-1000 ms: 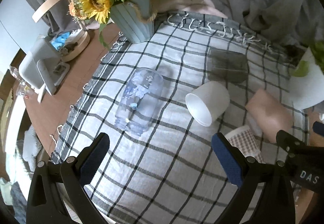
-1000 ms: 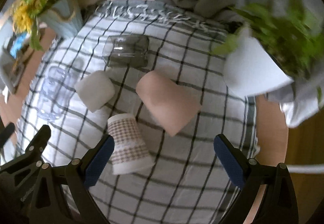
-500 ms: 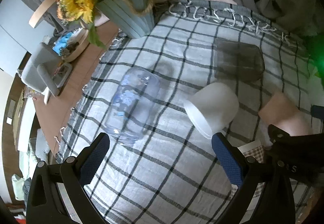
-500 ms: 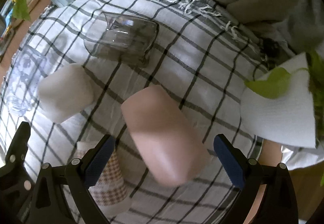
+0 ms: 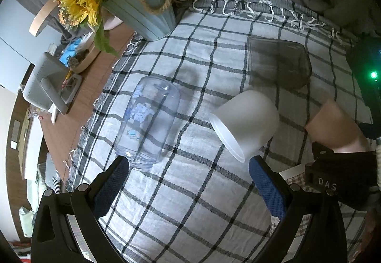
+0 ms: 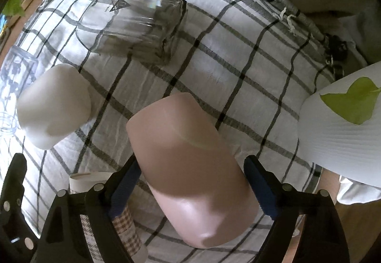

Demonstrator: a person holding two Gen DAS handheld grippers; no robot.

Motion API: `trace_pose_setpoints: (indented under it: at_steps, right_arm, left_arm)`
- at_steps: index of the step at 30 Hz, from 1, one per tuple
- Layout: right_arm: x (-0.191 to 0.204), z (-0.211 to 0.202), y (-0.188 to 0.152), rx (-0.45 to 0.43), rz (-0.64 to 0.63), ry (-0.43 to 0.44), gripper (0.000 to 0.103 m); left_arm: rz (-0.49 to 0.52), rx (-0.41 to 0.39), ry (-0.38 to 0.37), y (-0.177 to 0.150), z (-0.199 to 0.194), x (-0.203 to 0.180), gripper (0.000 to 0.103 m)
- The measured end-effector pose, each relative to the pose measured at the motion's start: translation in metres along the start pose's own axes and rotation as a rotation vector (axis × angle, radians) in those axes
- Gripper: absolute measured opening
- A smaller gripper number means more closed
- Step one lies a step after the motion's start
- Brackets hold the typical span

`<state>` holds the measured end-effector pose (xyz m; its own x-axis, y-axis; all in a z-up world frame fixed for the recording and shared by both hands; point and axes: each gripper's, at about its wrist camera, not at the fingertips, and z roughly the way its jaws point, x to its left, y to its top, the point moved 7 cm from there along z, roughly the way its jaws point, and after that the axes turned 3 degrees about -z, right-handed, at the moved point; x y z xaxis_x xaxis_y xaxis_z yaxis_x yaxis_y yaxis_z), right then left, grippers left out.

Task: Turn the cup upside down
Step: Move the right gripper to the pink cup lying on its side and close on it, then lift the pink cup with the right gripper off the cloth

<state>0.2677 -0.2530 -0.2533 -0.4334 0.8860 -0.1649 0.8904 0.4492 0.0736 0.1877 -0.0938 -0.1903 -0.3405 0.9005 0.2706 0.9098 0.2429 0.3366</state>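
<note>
Several cups lie on their sides on a checked cloth [image 5: 214, 191]. A pink cup [image 6: 190, 167] lies between the open fingers of my right gripper [image 6: 190, 186]; the left pad is close to its side, the right pad stands a little off. It also shows in the left wrist view [image 5: 333, 129]. A white cup [image 5: 247, 120] [image 6: 52, 106], a clear printed glass [image 5: 147, 120] and a smoky square glass [image 5: 276, 60] [image 6: 133, 27] lie ahead of my left gripper [image 5: 188, 182], which is open and empty above the cloth.
A checked paper cup [image 6: 114, 215] lies beside my right gripper's left finger. A blue pot of sunflowers [image 5: 140, 13] stands at the back left, a white plant pot [image 6: 340, 139] at the right. Wooden table [image 5: 78, 106] with clutter lies left of the cloth.
My right gripper has moved forward and down so the pink cup now lies between its fingers. My left gripper has moved forward and lower toward the glass and white cup.
</note>
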Motion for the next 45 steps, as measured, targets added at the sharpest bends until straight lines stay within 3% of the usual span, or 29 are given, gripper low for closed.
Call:
trace_pose_setpoints:
  at_steps: [7, 15, 25, 30, 36, 45]
  right_arm:
    - [-0.001, -0.001, -0.003, -0.001, 0.009, -0.044, 0.077]
    - [0.001, -0.021, -0.014, 0.003, 0.02, -0.075, 0.076]
    - [-0.007, -0.085, -0.038, -0.027, 0.132, -0.139, 0.076]
    - [-0.004, -0.115, -0.061, -0.071, 0.229, -0.097, 0.076]
    - [0.028, -0.144, -0.086, -0.119, 0.351, -0.031, 0.076]
    - [0.089, -0.148, -0.102, -0.129, 0.483, 0.109, 0.076]
  left_arm:
    - [0.014, -0.01, -0.017, -0.001, -0.004, 0.001, 0.103]
    - [0.039, -0.035, -0.077, -0.001, -0.015, 0.003, 0.103]
    - [0.106, -0.089, -0.183, -0.003, -0.039, 0.014, 0.103]
    - [0.153, -0.124, -0.227, -0.004, -0.05, 0.033, 0.103]
    - [0.206, -0.142, -0.259, -0.006, -0.051, 0.065, 0.103]
    - [0.231, -0.112, -0.265, -0.019, -0.025, 0.121, 0.103]
